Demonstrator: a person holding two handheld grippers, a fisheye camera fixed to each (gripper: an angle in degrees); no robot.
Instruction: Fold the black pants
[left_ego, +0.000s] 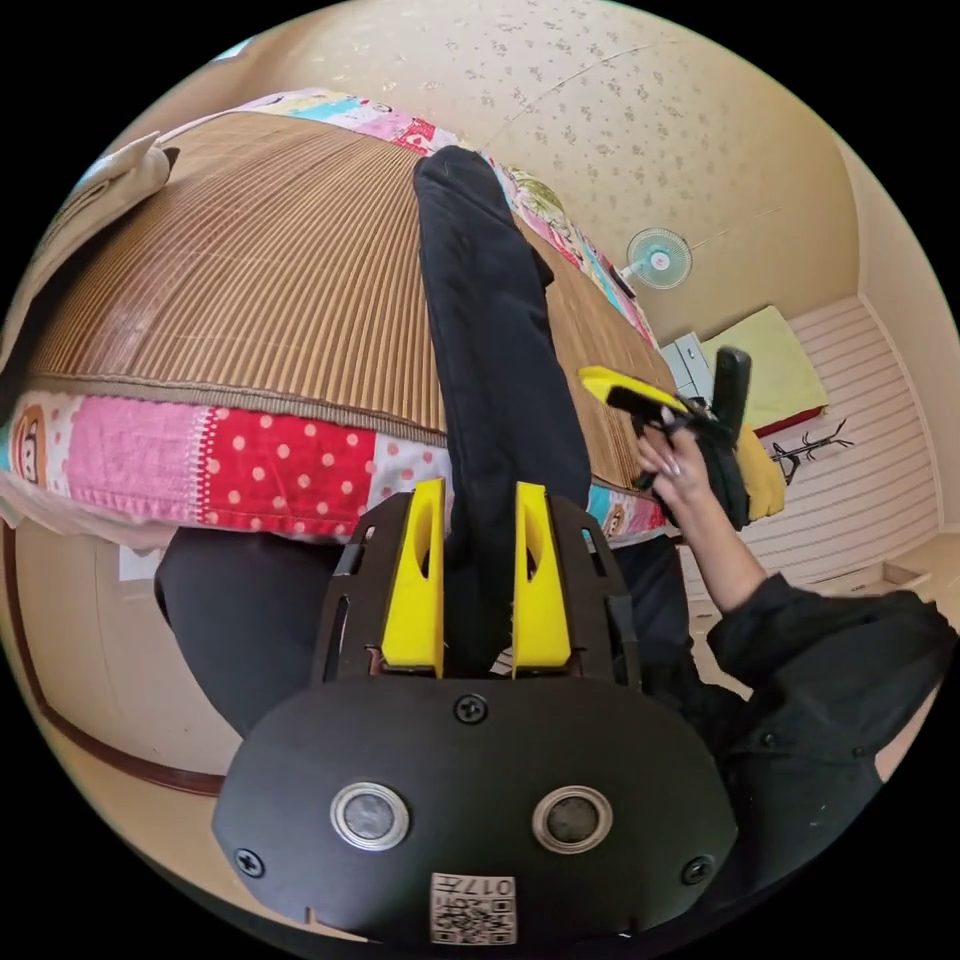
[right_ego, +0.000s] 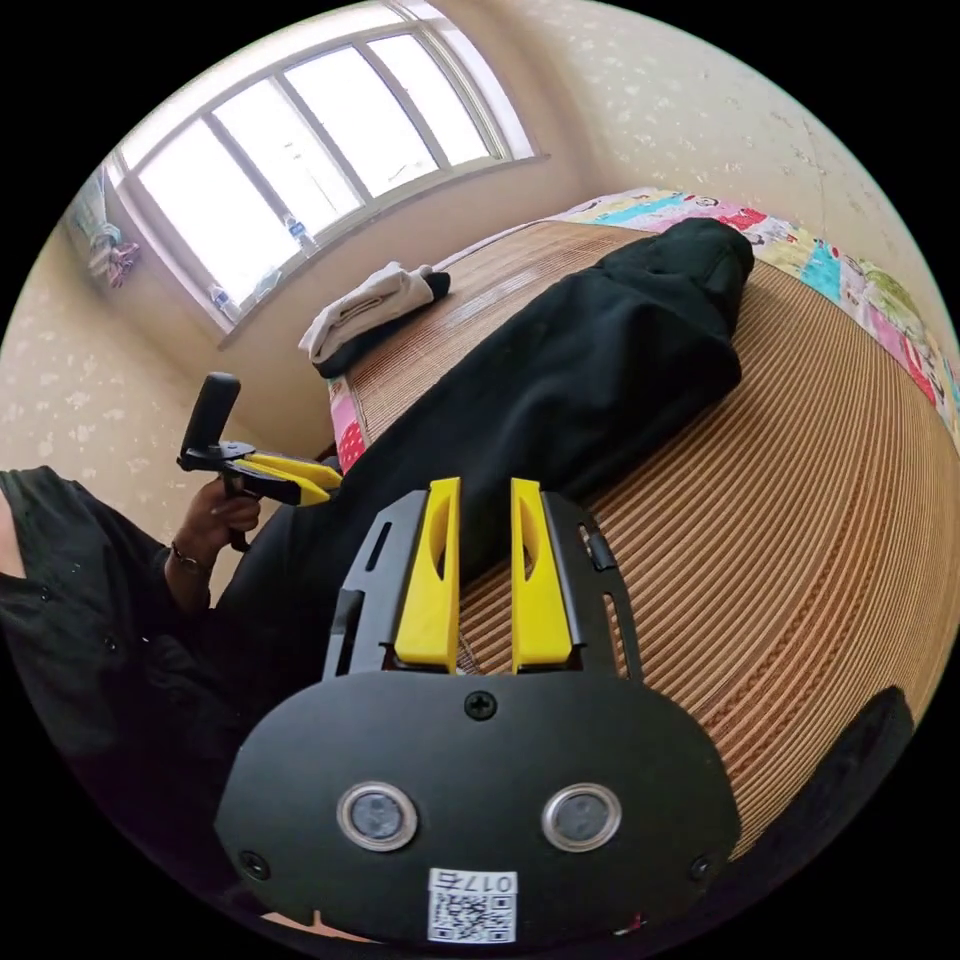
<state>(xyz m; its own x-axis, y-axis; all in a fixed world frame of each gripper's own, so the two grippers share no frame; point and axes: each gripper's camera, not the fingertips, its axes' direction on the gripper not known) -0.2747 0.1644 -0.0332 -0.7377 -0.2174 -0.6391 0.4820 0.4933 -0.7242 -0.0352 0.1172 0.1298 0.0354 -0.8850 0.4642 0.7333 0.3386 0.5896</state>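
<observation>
Pants: long black cloth pants lie on the brown woven bed mat, one end hanging off.
Left gripper: yellow jaws a bit apart, black cloth between them; grip unclear.
Right gripper: jaws apart over the mat, holding nothing.

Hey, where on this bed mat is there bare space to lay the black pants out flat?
Bare bamboo mat lies between the black pants and the patchwork quilt edge; more lies on the pants' other side. The corner under the window is taken by folded clothes.
</observation>
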